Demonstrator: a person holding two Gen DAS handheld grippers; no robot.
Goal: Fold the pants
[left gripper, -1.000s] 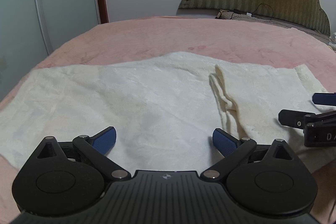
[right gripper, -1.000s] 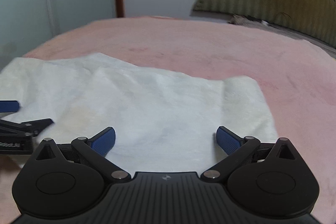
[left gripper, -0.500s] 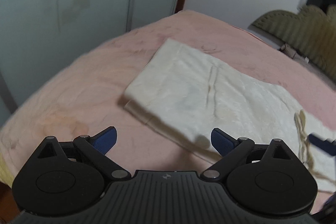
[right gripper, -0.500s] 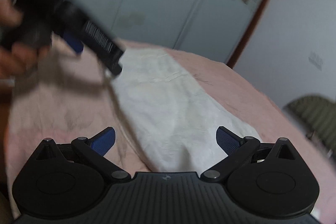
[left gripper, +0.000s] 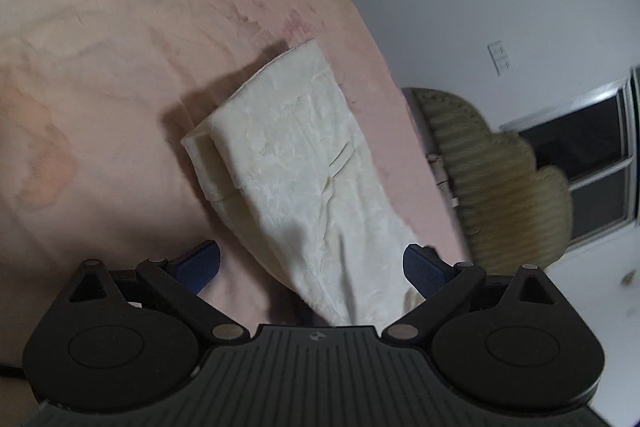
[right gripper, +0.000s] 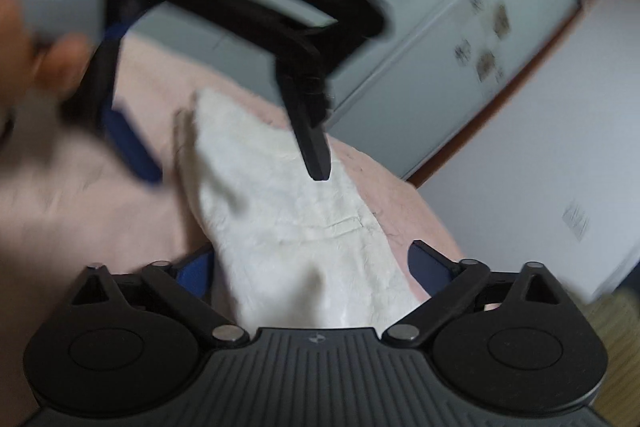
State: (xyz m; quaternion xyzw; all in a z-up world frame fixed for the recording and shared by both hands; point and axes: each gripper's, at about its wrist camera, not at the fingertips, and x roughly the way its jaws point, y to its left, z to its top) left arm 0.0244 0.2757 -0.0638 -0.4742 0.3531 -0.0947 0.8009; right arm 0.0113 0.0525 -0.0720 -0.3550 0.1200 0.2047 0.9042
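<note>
A: Pink plush bed cover (left gripper: 100, 75); cream textured pants (left gripper: 304, 163) lying lengthwise toward its far edge.

B: Left gripper (left gripper: 312, 263) and right gripper (right gripper: 310, 269): both spread wide, empty. Pinch both near corners evenly before lifting, I'd say.

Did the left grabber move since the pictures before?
Yes. In the left wrist view the headboard has slid from top centre to the right edge and tipped, so the left gripper swung left along the pants and rolled.
</note>
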